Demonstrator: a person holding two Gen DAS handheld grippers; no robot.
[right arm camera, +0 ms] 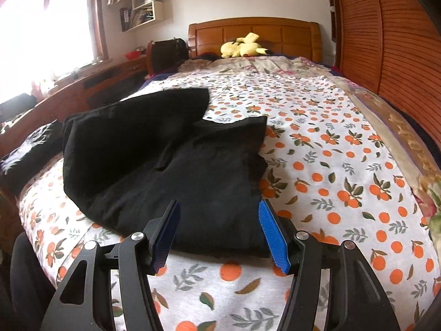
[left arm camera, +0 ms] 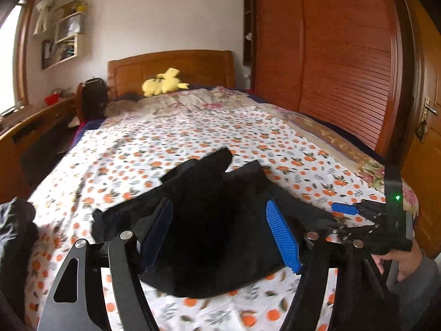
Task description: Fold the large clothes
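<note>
Folding the garment (right arm camera: 176,165) near the bed's (right arm camera: 344,165) foot edge: both grippers, left (left arm camera: 220,234) and right (right arm camera: 219,234), gape empty; pinch one layer only.

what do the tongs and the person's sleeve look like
Both tongs, left and right, have black metal linkage arms with silver pivot pins and ribbed blue pads. In the left wrist view, the right tongs carry a green light, and the hand holding them wears a grey sleeve.
</note>
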